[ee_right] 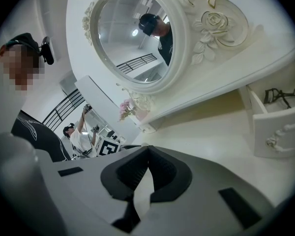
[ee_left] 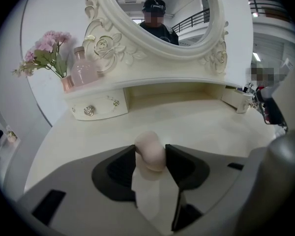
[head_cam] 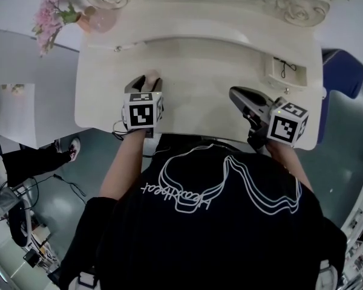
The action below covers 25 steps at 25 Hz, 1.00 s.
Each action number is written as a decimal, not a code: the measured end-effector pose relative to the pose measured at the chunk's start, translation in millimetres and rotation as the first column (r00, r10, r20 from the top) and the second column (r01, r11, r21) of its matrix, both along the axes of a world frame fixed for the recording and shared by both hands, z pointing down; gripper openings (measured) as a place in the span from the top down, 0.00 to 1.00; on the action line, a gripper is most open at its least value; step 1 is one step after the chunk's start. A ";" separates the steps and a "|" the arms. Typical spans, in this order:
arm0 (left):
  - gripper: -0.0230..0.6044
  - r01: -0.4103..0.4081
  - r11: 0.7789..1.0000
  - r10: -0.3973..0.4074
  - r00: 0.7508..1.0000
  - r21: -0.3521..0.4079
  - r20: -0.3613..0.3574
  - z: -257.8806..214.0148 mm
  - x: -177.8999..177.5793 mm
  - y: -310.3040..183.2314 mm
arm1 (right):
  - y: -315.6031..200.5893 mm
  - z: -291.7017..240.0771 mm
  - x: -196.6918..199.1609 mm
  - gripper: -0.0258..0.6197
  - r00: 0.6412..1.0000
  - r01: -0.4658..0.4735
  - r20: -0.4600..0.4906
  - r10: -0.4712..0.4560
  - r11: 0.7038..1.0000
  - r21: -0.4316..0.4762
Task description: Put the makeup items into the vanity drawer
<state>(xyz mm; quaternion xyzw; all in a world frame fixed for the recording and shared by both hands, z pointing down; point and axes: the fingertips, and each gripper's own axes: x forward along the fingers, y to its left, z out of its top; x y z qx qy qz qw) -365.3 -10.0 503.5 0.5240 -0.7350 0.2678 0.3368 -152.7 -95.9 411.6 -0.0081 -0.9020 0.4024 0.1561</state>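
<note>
A pale pink makeup sponge (ee_left: pixel 151 156) stands near the front edge of the cream vanity top (head_cam: pixel 199 77). My left gripper (ee_left: pixel 151 147) has a pad pressing on each side of it; in the head view the sponge (head_cam: pixel 152 76) peeks out past the left gripper (head_cam: pixel 146 84). My right gripper (ee_right: pixel 147 149) hovers over the right side of the vanity top, its jaws meeting with nothing between them, also visible in the head view (head_cam: pixel 236 93). The small right-hand drawer (ee_right: pixel 278 127) is pulled open, and a thin black wire-like item (ee_right: pixel 281 95) lies inside it.
On the left shelf stand a pink bottle (ee_left: pixel 81 69) and pink flowers (ee_left: pixel 45 52), above a closed drawer with a round knob (ee_left: pixel 90 110). An oval mirror (ee_left: pixel 160 14) with carved roses rises behind. The open drawer (head_cam: pixel 285 72) is at the back right.
</note>
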 end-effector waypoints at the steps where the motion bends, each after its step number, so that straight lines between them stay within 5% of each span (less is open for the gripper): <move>1: 0.66 0.001 1.000 -0.001 1.000 0.002 0.001 -0.3 0.2 -0.3 | 0.1 -0.2 1.1 0.95 1.000 -0.002 0.001 0.002 1.000 0.000; 16: 0.67 -0.008 0.993 0.013 0.999 0.120 -0.042 -27.8 24.7 -2.5 | 14.4 -6.9 25.0 0.95 1.000 -0.026 0.013 0.025 1.000 0.018; 25: 0.67 -0.091 0.974 0.109 0.991 0.209 -0.079 -57.3 71.9 -18.6 | 26.1 -11.8 60.4 0.95 0.997 -0.079 0.020 0.078 0.996 0.029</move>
